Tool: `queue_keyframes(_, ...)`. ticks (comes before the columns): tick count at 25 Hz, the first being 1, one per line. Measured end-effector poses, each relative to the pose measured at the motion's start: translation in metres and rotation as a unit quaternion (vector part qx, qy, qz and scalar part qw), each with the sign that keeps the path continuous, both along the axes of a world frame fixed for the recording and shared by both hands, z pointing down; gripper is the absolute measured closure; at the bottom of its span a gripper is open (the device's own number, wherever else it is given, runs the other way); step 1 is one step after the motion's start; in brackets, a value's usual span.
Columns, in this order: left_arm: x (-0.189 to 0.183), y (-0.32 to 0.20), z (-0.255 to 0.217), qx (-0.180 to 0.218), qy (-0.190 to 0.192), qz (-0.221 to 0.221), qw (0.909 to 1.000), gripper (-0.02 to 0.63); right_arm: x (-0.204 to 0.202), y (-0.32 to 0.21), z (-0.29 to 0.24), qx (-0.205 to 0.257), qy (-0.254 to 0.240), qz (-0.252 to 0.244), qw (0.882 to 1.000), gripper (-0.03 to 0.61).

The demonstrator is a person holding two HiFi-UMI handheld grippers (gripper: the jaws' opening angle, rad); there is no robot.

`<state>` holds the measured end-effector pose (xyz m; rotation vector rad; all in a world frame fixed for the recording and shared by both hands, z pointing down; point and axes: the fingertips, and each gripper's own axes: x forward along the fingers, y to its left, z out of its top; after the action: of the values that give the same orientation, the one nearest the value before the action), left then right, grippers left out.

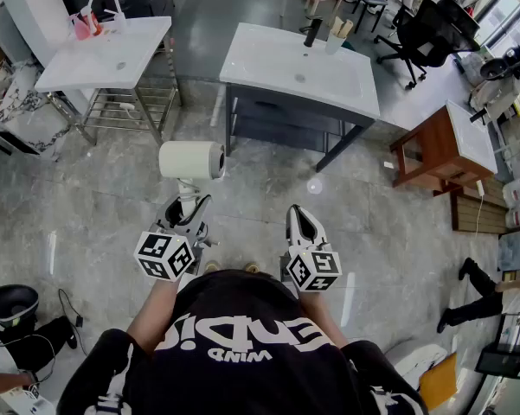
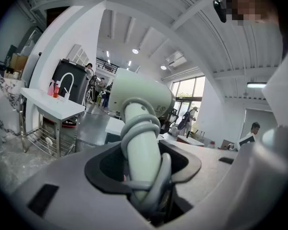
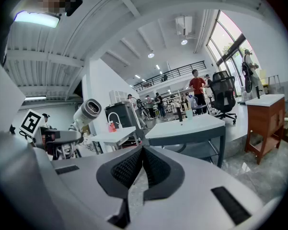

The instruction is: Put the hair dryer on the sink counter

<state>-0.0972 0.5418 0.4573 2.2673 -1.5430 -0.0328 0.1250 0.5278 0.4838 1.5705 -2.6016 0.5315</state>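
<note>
- Left gripper (image 1: 187, 217) has its jaws standing wide and clamped on the handle of the hair dryer (image 1: 191, 159). The grey cord (image 2: 141, 133) is wound round that handle, and its loops sit between the pads too.
- Right gripper (image 1: 304, 227) has its jaws pressed together with nothing between them. It hangs just beside the left one, at about the same height.
- Carried in the air in front of the person, the dryer touches no surface. Its handle runs forward along the line of the left jaws, and its pale barrel lies crosswise at the far end, above the stone floor.
- Two sink counters stand ahead, well apart from the dryer. A grey-framed counter (image 1: 268, 63) with a dark tap lies ahead and a little to the right. A white counter (image 1: 86, 59) with a curved tap and pink bottles lies ahead to the left. I cannot tell which of them the task means.
- The dryer sits on the left side, so the left hand alone can do the placing.
- Both hands are held out close before the chest, the grippers pointing forward and tipped slightly down.
</note>
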Motion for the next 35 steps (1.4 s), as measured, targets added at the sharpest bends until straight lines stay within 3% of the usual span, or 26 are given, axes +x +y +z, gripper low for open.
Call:
queue_keyframes(9,-0.011,-0.008,0.001,0.003,-0.005,0.006,1.0000,0.402,-0.018,-0.007,-0.001,0.006,0.006,-0.002,1.000,0.555)
queue_keyframes(22,-0.040,-0.020,0.014,0.007,-0.001,0.040,0.9992,0.402,-0.039,-0.015,0.010,0.019,0.014,0.046,0.999,0.555)
queue_keyframes(35,-0.039,-0.110,0.020,0.006,-0.004,0.056,0.9984,0.403,-0.048,-0.104,0.017,0.019,0.012,0.043,0.999,0.555)
